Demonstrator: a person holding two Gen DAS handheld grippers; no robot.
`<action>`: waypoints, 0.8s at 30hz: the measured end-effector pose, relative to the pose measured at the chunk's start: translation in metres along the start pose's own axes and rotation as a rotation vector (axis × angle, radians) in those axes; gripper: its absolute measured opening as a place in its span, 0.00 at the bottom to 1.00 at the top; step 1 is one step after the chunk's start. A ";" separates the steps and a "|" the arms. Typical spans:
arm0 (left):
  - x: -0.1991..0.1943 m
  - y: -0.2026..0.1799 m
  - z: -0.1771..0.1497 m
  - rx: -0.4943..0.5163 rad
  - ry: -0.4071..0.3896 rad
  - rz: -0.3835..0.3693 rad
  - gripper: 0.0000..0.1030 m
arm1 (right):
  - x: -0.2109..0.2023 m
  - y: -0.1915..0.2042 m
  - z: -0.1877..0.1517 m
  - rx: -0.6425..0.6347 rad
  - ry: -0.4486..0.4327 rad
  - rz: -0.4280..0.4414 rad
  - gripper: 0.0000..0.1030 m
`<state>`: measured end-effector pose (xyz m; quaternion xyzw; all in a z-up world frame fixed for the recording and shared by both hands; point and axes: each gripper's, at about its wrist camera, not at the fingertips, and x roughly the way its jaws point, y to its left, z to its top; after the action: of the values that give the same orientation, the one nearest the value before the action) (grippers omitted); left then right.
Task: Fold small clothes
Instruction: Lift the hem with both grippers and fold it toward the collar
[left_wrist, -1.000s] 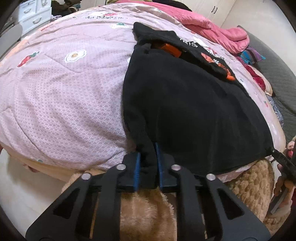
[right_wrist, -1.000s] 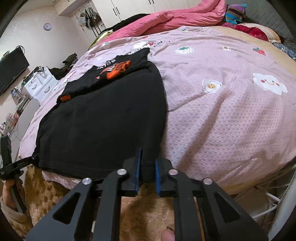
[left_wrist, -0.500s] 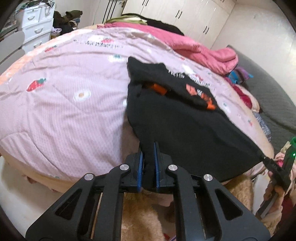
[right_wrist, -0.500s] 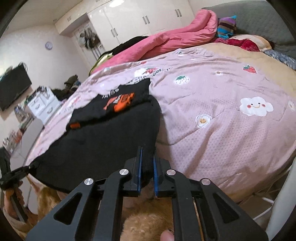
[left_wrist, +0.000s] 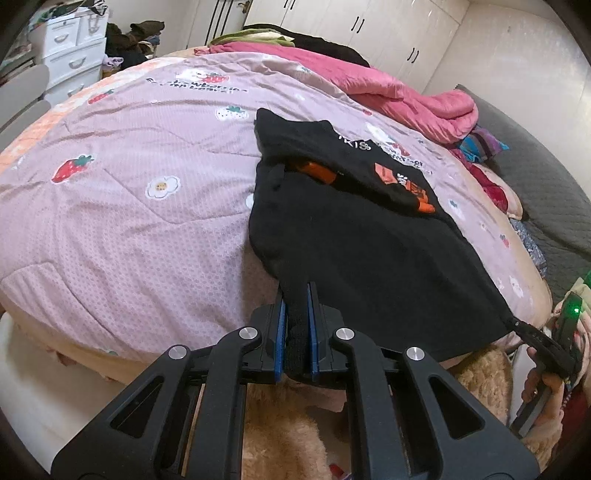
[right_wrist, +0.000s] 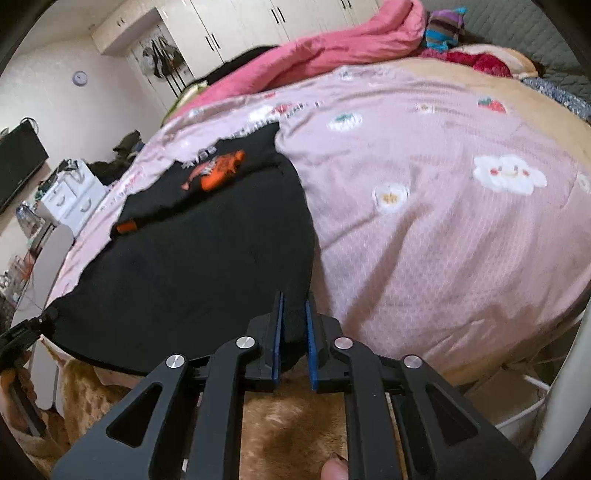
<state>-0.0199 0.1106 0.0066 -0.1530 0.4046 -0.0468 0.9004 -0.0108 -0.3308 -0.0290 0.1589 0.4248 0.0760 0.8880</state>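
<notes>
Here, garment: a black T-shirt (left_wrist: 369, 254) lies on the pink quilt (left_wrist: 129, 206) of the bed, its near hem lifted off the mattress edge, its far part with the orange print (left_wrist: 402, 181) folded over and resting flat.
Left gripper (left_wrist: 296, 332): clamped tight on the near-left hem corner; a fold of black cloth stands pinched between the blue pads (left_wrist: 280, 336).
Right gripper (right_wrist: 293, 336): its jaws are opening, with the near-right hem corner between them; the cloth looks to touch the left pad (right_wrist: 277, 339), while a slim gap shows at the right one, so the hold seems to be loosening.
Why held so: one gripper at each hem corner keeps the edge stretched straight, which I judge lets the near half be carried over the far half without bunching.
Why placed so: the shirt sits near the bed's edge, within reach of both hands, and the quilt gives a broad, soft surface for laying folds flat.
Risk: if the right corner slips free early, the hem would likely sag and the fold go crooked.
Surroundings: a pink blanket (left_wrist: 406, 96) is heaped at the far side, well apart from the shirt.
</notes>
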 end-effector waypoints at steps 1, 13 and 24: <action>0.001 0.000 0.000 0.000 0.001 0.001 0.04 | 0.003 -0.002 -0.001 0.007 0.009 -0.007 0.20; 0.001 -0.006 0.013 0.023 -0.031 0.004 0.04 | -0.007 -0.002 0.000 0.011 -0.064 0.135 0.09; -0.010 -0.001 0.042 0.012 -0.107 -0.009 0.04 | -0.045 0.017 0.040 -0.010 -0.235 0.178 0.08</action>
<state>0.0050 0.1213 0.0401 -0.1519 0.3551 -0.0451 0.9213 -0.0078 -0.3352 0.0330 0.1992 0.3018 0.1376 0.9221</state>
